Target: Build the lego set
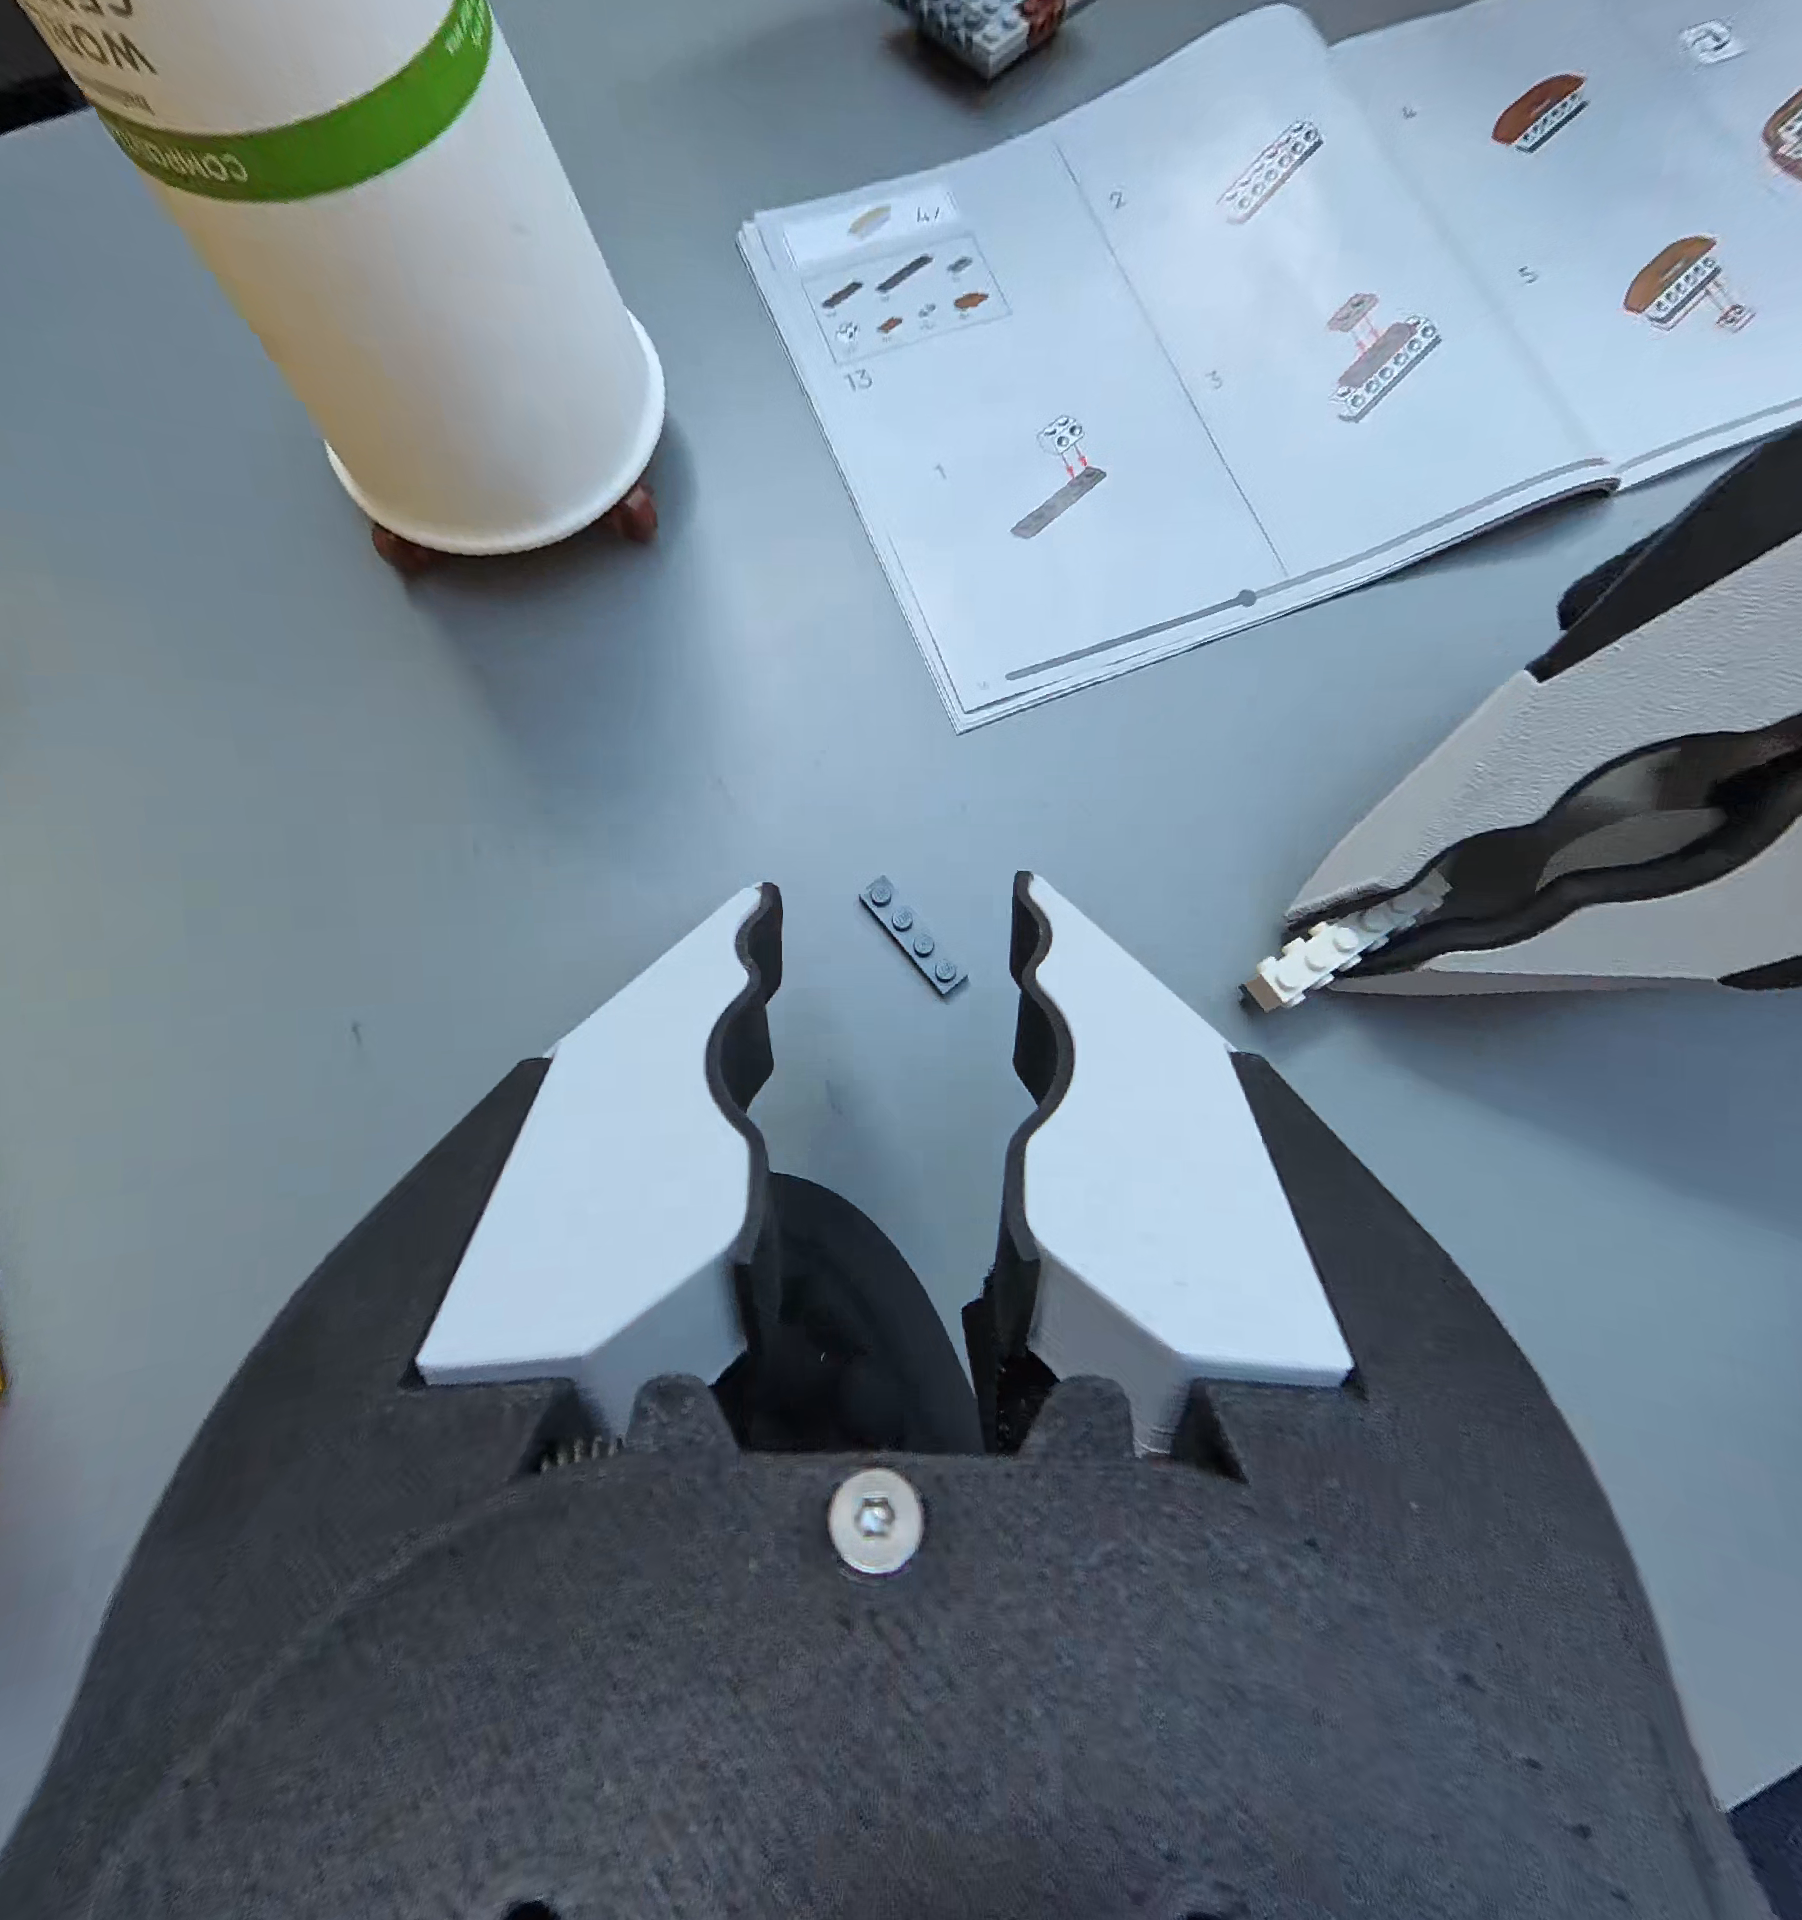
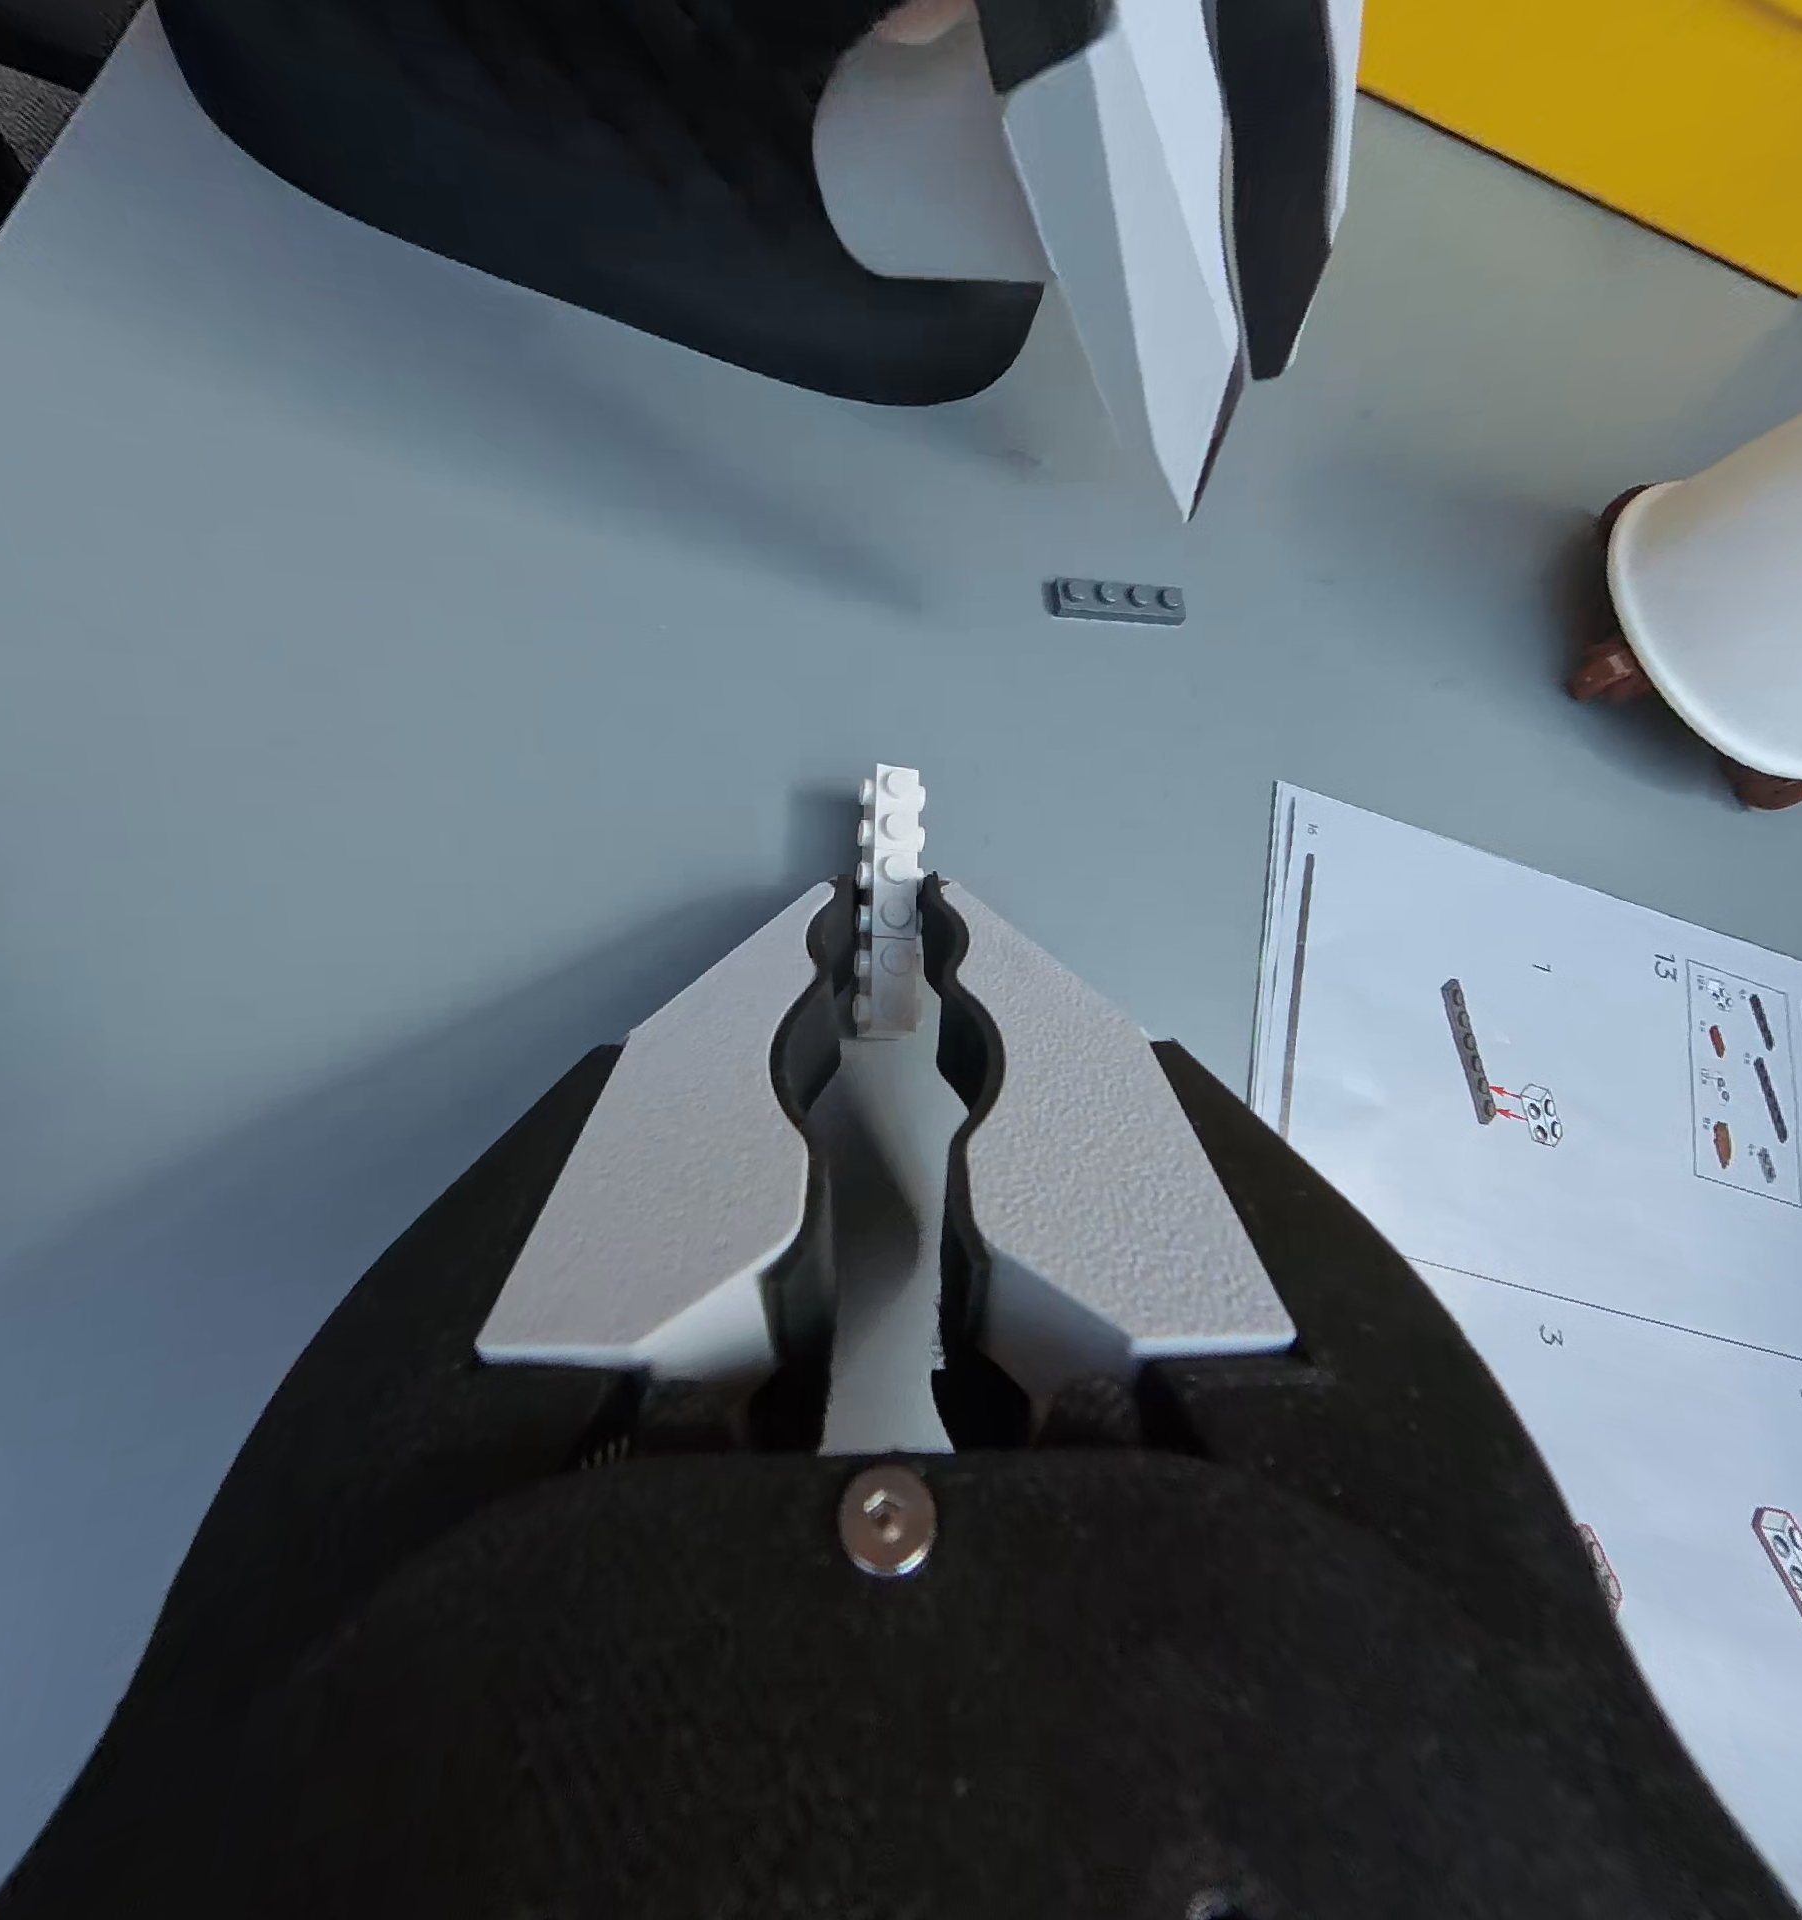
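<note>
Left tongs (image 1: 895,914) gape wide over the grey worktop (image 1: 357,831), a dark grey four-stud plate (image 1: 913,948) lying flat between the fingertips. Right tongs (image 1: 1333,961) at right clamp a white brick assembly (image 1: 1302,961). Open instruction booklet (image 1: 1240,364) and white cup (image 1: 377,260) lie beyond.

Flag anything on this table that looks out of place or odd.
The white paper cup stands upside down on small brown Lego pieces, which stick out from under its rim, so it probably sits unevenly. Otherwise nothing stands out: the dark grey plate lies flat and the instruction booklet lies open.
</note>
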Available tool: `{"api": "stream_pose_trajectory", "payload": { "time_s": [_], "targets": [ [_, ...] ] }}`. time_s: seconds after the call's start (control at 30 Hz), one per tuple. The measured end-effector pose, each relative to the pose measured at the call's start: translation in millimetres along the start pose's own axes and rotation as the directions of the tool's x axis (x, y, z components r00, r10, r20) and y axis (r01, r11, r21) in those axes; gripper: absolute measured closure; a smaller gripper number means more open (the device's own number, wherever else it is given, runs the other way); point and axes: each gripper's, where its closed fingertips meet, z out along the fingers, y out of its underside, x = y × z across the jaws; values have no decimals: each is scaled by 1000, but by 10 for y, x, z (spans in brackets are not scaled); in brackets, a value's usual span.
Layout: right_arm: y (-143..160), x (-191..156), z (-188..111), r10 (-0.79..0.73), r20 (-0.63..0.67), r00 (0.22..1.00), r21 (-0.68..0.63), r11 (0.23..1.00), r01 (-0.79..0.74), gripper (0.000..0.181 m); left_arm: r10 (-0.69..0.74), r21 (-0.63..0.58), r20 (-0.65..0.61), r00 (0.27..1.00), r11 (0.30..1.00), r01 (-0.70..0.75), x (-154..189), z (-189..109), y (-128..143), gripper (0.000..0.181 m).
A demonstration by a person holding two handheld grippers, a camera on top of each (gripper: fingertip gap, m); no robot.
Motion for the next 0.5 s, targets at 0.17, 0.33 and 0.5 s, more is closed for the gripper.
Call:
{"api": "stream_pose_trajectory", "payload": {
  "time_s": [0.17,0.33,0.5],
  "targets": [
    [-35,-31,20,-3,6,1000,29,1000,3,170,-161,-77,-83,983,985,155,38,175,63,135],
    [-37,-4,15,-4,-12,1000,35,999,5,164,-148,-120,-56,987,983,141,51,288,141,135],
    [-78,-41,-28,-24,2,1000,57,998,24,150,-74,-147,19,997,986,76,8,337,203,136]
  ]
}}
